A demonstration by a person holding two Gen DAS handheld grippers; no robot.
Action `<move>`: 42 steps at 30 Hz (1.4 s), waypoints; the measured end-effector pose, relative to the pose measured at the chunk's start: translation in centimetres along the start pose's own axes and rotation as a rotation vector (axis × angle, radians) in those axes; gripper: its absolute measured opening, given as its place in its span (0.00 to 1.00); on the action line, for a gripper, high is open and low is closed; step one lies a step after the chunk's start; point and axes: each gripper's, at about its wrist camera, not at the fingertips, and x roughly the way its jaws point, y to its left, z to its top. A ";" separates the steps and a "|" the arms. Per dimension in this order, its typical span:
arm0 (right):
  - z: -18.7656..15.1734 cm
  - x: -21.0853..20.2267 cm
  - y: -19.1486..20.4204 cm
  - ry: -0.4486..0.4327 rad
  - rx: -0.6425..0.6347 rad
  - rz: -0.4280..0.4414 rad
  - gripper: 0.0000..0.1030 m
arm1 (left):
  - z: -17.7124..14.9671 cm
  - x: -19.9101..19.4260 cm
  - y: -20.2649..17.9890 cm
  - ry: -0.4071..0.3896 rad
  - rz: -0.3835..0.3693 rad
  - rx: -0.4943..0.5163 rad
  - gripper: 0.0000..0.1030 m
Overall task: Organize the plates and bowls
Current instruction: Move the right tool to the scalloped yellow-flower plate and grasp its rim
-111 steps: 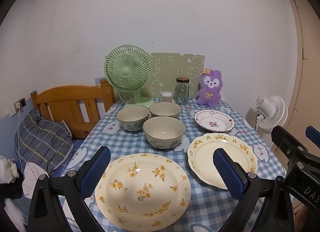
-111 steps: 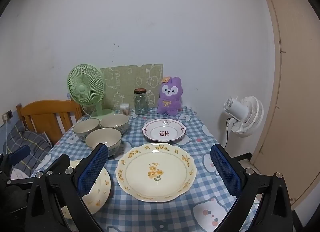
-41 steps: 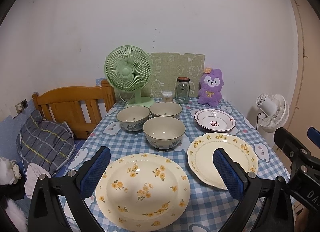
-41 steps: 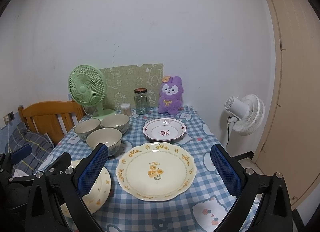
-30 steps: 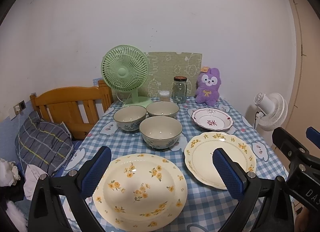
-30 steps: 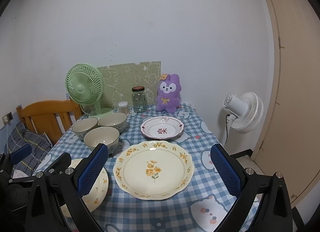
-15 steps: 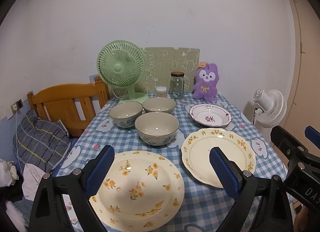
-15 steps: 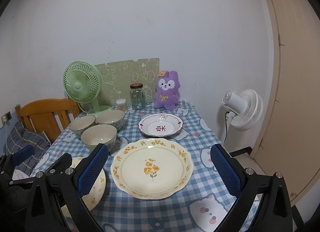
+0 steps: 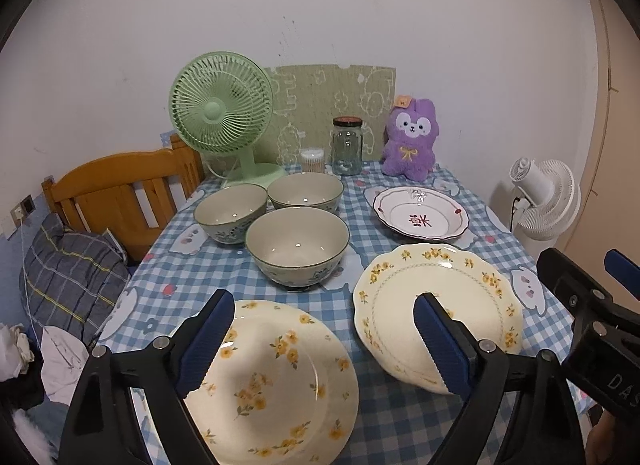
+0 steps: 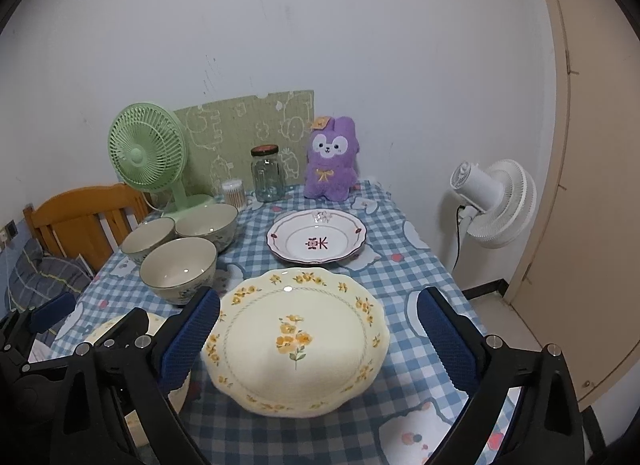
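Observation:
My left gripper (image 9: 324, 345) hovers over the near left of the table, above a large cream plate (image 9: 272, 381) with yellow flowers. Its jaws are closing a little, and nothing is pressed between the blue pads. My right gripper (image 10: 320, 341) stands wide open above a scalloped cream plate (image 10: 296, 337) with a yellow flower at its centre. A red-trimmed white plate (image 10: 316, 241) lies behind that one. Three green-rimmed bowls sit in a cluster: the nearest bowl (image 9: 298, 245), the left bowl (image 9: 230, 213) and the far bowl (image 9: 305, 192).
On the blue checked tablecloth (image 9: 192, 265), a green desk fan (image 9: 222, 121), a glass jar (image 9: 347, 147), a cotton-swab tub (image 9: 312, 160) and a purple plush toy (image 9: 410, 141) line the back wall. A wooden chair (image 9: 120, 193) stands left. A white floor fan (image 10: 496, 201) stands right.
Both grippers have moved forward and slightly down towards the plates. The left gripper's pads have come a little closer together. The dishes have not moved.

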 end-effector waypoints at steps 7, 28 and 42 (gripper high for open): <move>0.4 3.1 -0.9 0.051 0.008 0.004 0.96 | 0.3 3.3 -1.3 0.086 -0.010 0.004 0.81; -0.9 12.2 -3.1 0.247 0.020 0.013 0.88 | -1.1 12.3 -3.9 0.372 -0.032 0.030 0.50; -2.2 16.2 -4.3 0.347 0.035 -0.010 0.79 | -1.7 16.3 -4.2 0.478 -0.033 0.021 0.38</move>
